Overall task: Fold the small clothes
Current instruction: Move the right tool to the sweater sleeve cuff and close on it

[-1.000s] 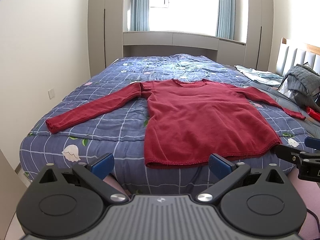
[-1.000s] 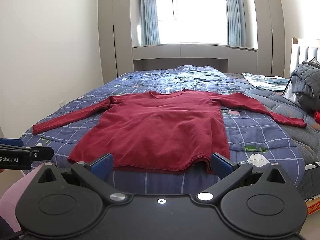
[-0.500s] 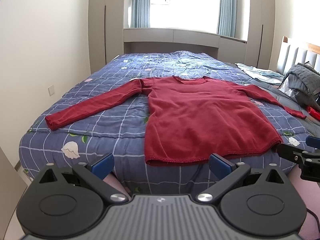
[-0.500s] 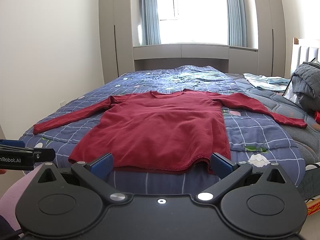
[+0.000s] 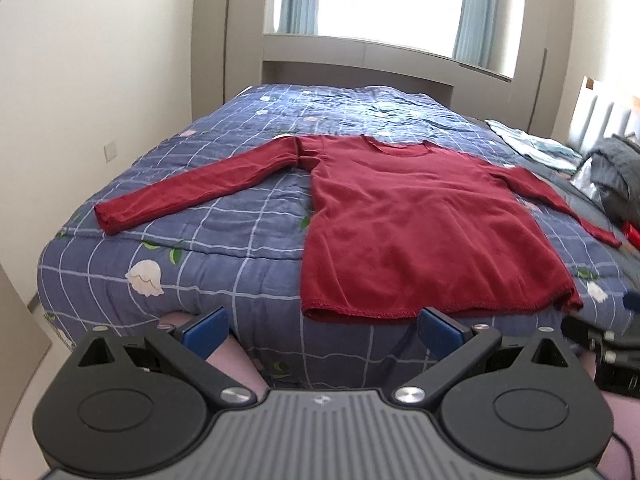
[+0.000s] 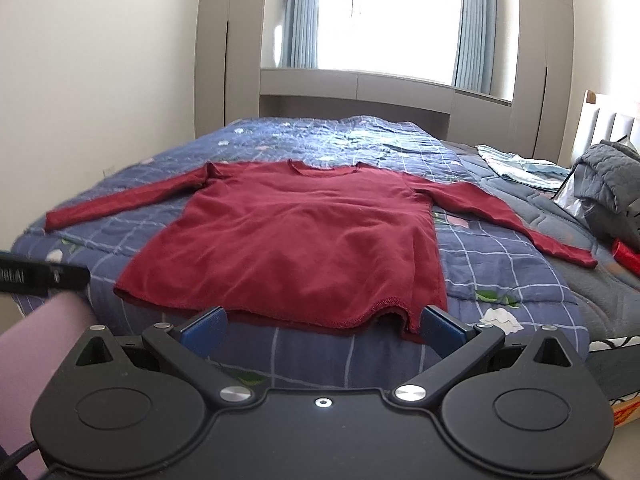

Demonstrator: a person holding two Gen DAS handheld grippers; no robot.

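Note:
A dark red long-sleeved sweater (image 5: 420, 224) lies flat on the bed, sleeves spread out to both sides, neck away from me and hem at the near edge; it also shows in the right wrist view (image 6: 304, 240). My left gripper (image 5: 322, 330) is open and empty, just short of the hem's left part. My right gripper (image 6: 322, 326) is open and empty, just short of the hem's right corner. Each gripper's tip shows at the edge of the other's view.
The bed has a blue checked quilt (image 5: 200, 224) with flower prints. A grey jacket (image 6: 612, 184), a light blue cloth (image 6: 520, 166) and a small red item (image 6: 626, 252) lie at the right. A wall stands at the left, a window and cabinets behind.
Both grippers have risen a little and moved closer to the bed's near edge. The sweater has not moved. Both stay open.

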